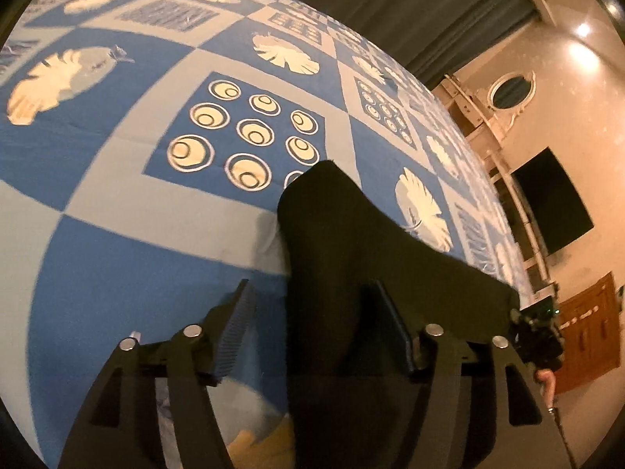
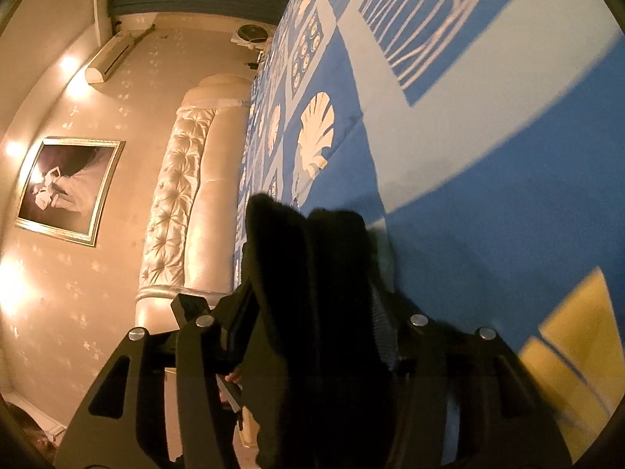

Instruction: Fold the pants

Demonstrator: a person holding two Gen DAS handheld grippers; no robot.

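One pair of black pants shows in the left wrist view, a dark band running from the bottom centre up toward the middle of the frame, with a second stretch trailing to the right edge. It lies over a blue and white patterned bedspread. The left gripper has its two fingers set wide, the cloth lying between them against the right finger. In the right wrist view, the right gripper has bunched black cloth filling the gap between its two fingers, pointing up-frame; whether it is clamped cannot be told. A tufted headboard stands at centre left.
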